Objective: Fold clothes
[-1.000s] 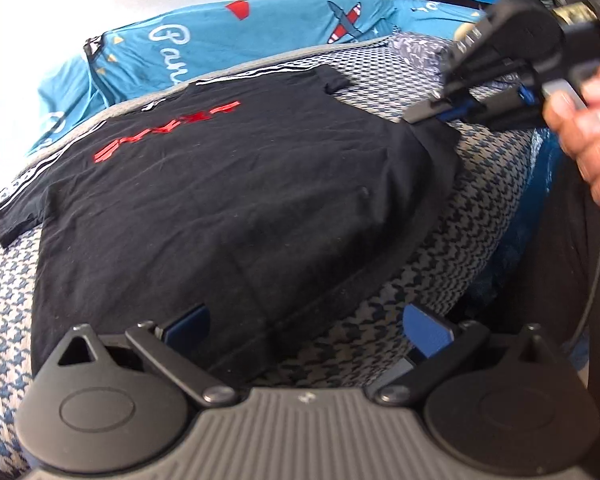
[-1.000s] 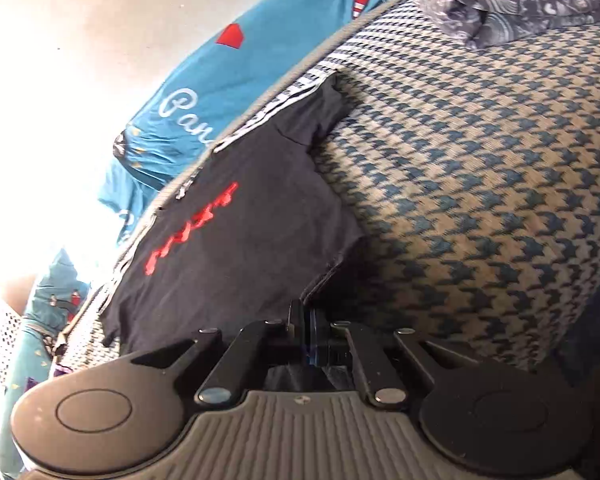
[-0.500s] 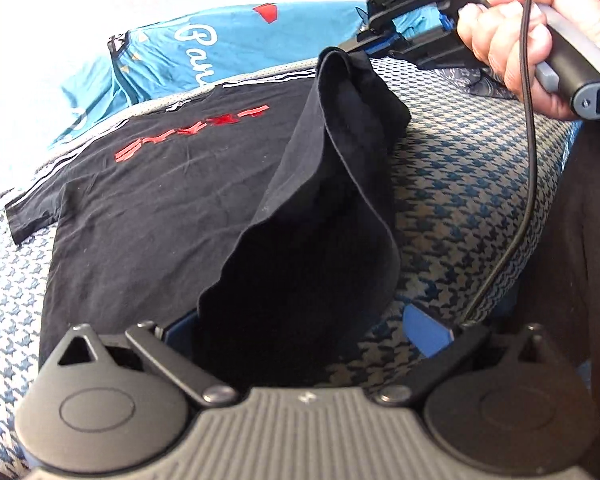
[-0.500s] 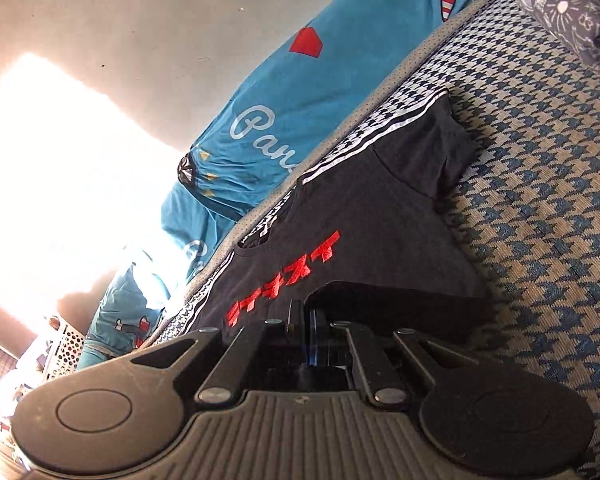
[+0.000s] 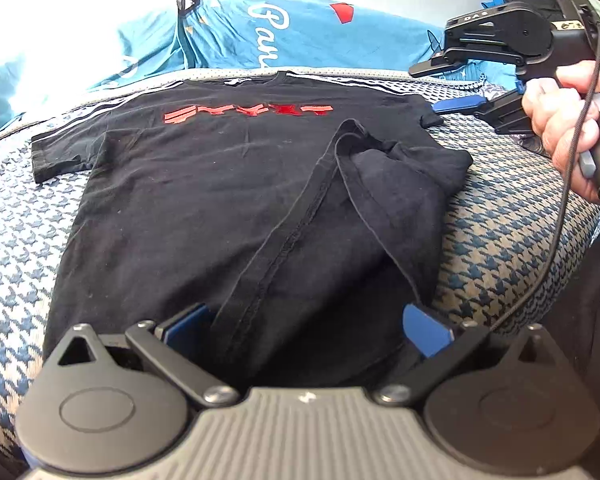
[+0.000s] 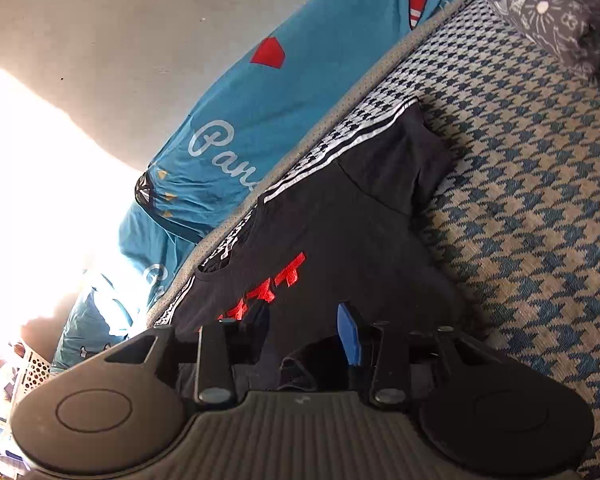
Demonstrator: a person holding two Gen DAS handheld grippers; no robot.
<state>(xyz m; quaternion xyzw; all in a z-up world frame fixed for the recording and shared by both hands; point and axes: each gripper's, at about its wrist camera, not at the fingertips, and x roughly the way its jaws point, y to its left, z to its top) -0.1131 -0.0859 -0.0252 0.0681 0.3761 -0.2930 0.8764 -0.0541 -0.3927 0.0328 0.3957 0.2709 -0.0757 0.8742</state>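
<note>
A black T-shirt [image 5: 204,200] with red lettering lies flat on the houndstooth cover [image 5: 500,248]. Its right side is folded over toward the middle, the hem running up from my left gripper [image 5: 304,332]. That gripper stands open at the shirt's near edge, cloth lying loose between its blue pads. My right gripper [image 5: 444,86], held by a hand [image 5: 560,120], hovers by the shirt's far right sleeve. Its jaws are opening and nothing is pressed between them. In the right wrist view the right gripper [image 6: 306,326] hangs over the red lettering [image 6: 272,288].
Blue bedding [image 5: 300,36] with white script and plane prints lies along the far edge against a pale wall. A grey patterned cloth [image 6: 560,12] sits at the far right of the cover. A white basket [image 6: 32,364] shows beyond the bed's left end.
The right gripper carried the shirt's right side up and over onto the body, then let it go and drew back right. The fold now lies flat. The left gripper shifted sideways.
</note>
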